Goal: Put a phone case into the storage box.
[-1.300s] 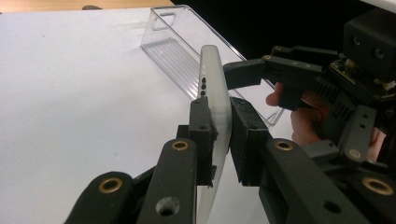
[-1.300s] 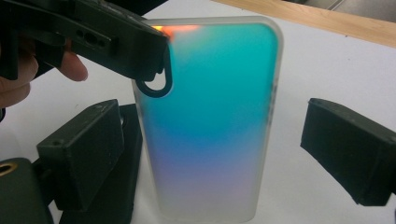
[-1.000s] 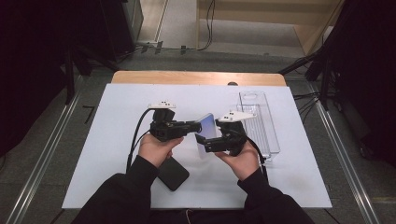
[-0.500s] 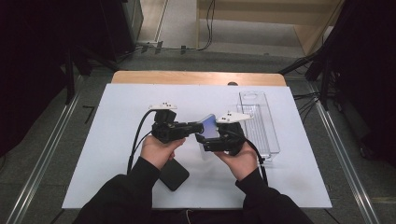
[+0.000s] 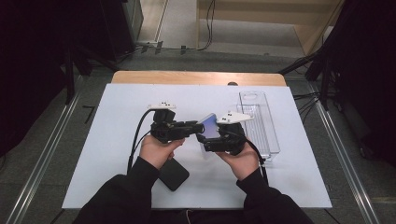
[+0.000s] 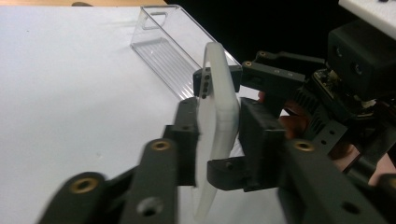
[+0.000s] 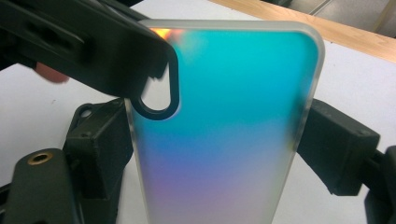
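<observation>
Clearly the step in hand is passing or re-gripping the phone case (image 5: 210, 126), which is held up in the air over the middle of the table (image 5: 116, 140), clear of its surface.

Furthest left, a black phone (image 5: 173, 175) lies flat near the front edge, partly under the person's left forearm; my guess is that the case belongs on it.

The left gripper (image 5: 198, 126) points rightward at the case. In the left gripper view its two jaws stand on either face of the case (image 6: 217, 107) near a top corner. They have just been opening, with the case between them. Whether the pads press on it or merely flank it, I cannot tell.

In the right gripper view the case (image 7: 224, 116) stands upright. The right gripper (image 5: 204, 139) spans its width with one pad on each long edge. Those jaws have just been closing and sit wide but firm on the case.

Near the right edge a clear plastic box (image 5: 259, 126) lies lengthwise toward the rear.

To do this well, I would let the right gripper carry the case alone before the left one backs off. The squeeze should stay gentle, since a soft shell bows under side pressure. The left jaws should slide straight off the corner so they do not snag the camera cut-out.
</observation>
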Action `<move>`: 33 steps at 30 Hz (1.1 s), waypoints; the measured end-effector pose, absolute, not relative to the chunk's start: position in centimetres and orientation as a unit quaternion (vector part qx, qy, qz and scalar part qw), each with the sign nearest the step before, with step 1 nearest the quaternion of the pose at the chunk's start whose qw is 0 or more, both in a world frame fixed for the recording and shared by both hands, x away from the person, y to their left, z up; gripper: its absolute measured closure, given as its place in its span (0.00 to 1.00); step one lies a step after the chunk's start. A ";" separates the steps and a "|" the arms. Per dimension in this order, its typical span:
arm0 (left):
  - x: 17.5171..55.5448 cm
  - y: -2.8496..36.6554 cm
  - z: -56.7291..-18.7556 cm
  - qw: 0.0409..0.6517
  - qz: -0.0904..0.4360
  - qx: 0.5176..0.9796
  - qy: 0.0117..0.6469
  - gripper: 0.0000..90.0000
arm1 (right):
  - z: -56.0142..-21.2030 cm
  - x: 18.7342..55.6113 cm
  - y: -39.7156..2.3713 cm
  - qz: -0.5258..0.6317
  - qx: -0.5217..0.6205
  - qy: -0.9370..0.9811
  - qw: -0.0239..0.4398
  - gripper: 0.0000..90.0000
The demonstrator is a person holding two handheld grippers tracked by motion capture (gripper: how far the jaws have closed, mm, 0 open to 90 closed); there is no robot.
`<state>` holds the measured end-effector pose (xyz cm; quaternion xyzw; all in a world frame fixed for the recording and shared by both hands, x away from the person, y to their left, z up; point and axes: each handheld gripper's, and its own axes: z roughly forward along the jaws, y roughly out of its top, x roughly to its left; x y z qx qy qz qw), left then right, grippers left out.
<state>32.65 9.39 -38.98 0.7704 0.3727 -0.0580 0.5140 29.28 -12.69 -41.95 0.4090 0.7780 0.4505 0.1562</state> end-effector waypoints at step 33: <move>33.0 13.3 -39.5 0.492 -0.071 0.814 0.299 0.37 | -38.3 30.7 -19.6 0.483 0.414 0.767 0.085 0.16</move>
